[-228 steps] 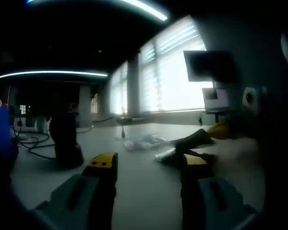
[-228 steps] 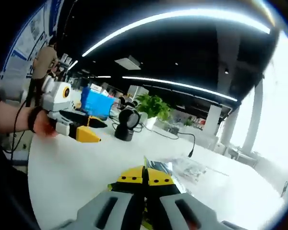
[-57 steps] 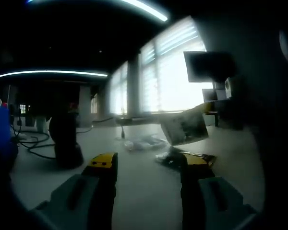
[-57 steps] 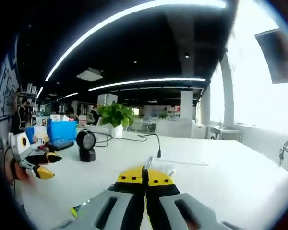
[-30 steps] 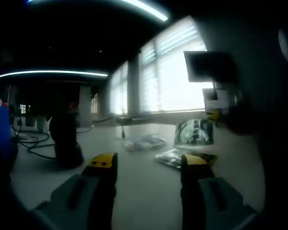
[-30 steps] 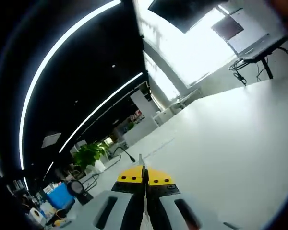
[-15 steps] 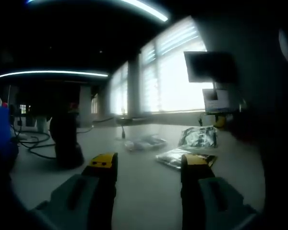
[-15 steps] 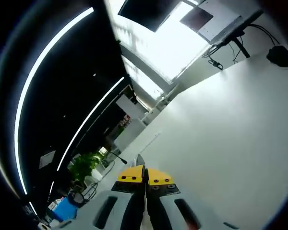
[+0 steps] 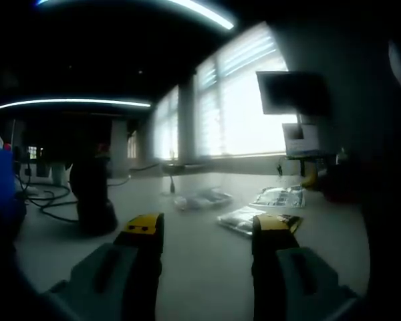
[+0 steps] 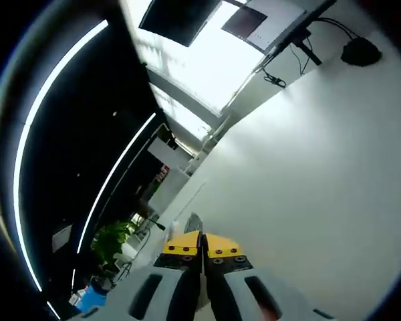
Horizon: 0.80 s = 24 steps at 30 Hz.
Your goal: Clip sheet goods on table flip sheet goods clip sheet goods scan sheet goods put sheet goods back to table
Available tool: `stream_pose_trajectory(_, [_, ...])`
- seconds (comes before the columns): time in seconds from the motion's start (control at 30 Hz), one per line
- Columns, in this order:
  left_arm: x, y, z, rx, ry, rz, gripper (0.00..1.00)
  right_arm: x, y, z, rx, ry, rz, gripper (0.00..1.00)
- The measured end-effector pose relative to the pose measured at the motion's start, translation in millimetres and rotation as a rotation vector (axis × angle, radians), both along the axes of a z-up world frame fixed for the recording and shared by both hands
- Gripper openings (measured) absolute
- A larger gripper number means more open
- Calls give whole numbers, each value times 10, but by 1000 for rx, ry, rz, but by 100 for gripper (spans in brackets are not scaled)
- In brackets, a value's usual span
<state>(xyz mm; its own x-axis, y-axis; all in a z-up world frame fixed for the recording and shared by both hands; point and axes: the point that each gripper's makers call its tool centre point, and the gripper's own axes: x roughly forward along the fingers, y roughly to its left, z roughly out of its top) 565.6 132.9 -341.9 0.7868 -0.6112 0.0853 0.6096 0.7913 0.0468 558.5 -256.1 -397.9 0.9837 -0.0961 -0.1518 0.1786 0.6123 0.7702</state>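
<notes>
In the left gripper view my left gripper point(image 9: 207, 231) is open, its yellow-tipped jaws low over the white table point(image 9: 200, 267) with nothing between them. Past its right jaw a dark foil packet point(image 9: 242, 219) lies flat. Further right, a printed sheet packet point(image 9: 279, 196) lies nearly flat just at the table, with the right gripper's yellow tip point(image 9: 312, 179) at its far edge. In the right gripper view my right gripper point(image 10: 202, 253) is shut on that packet, whose thin edge point(image 10: 194, 224) pokes out past the jaws. A clear packet point(image 9: 202, 198) lies beyond.
A black scanner on a stand point(image 9: 92, 197) is at the left with cables point(image 9: 43, 197) and a blue box point(image 9: 0, 194) beside it. A monitor point(image 9: 291, 92) stands at the back right. A small black object point(image 10: 361, 50) with a cable sits on the table far ahead.
The packet in my right gripper has come down from upright in the air to nearly flat at the table. The left gripper has stayed where it was, open.
</notes>
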Motion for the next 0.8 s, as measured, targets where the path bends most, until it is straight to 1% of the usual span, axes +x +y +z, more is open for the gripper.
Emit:
stream_pose_trajectory(0.07, [1,1,0,0,0,0,46,4,3,29,-18,-10,7,9])
stream_pose_trajectory(0.1, [0,0,-1,1,0,0,46,2,0,36,-48,-9,8,13])
stream_pose_trajectory(0.17, [-1,-2,-2,1,0,-1,46,0,10,46,-45,-15,12,19])
stream_pose_trajectory(0.23, [-2,-2,1,0,0,-2,46,-3,21,57,-53,-18,18,22])
stream_pose_trajectory(0.3, [-3,-3,0,1,0,-2,46,4,16,89,-55,-32,15,30])
stream_pose_trajectory(0.33, [-4,-4,0,1,-1,-2,46,13,37,104,-55,-35,27,34])
stream_pose_trajectory(0.37, [-4,-3,1,1,-1,-2,46,13,38,116,-73,-33,25,39])
stream_pose_trajectory(0.4, [-5,-2,1,1,-1,-2,46,17,55,129,-75,-35,30,43])
stream_pose_trajectory(0.43, [-5,-1,2,0,-2,-2,46,24,76,144,-75,-42,44,46])
stream_pose_trajectory(0.47, [-5,-1,3,0,-2,-2,46,30,81,164,-85,-44,46,47])
stream_pose_trajectory(0.5, [-5,1,4,0,-3,-1,46,41,94,177,-125,-44,63,48])
stream_pose_trajectory(0.53, [-5,1,5,-2,-3,-1,46,54,93,189,-140,-46,69,52])
stream_pose_trajectory(0.6, [-5,2,4,-1,-2,-1,46,86,109,241,-202,-59,91,56])
stream_pose_trajectory(0.63, [-6,-1,4,-1,-2,-2,46,103,113,268,-270,-55,104,59])
stream_pose_trajectory(0.7, [-6,-3,2,-1,-2,-3,46,105,157,325,-265,-68,108,60])
stream_pose_trajectory(0.8, [-7,-1,6,-3,-3,-3,46,112,172,373,-322,-71,120,61])
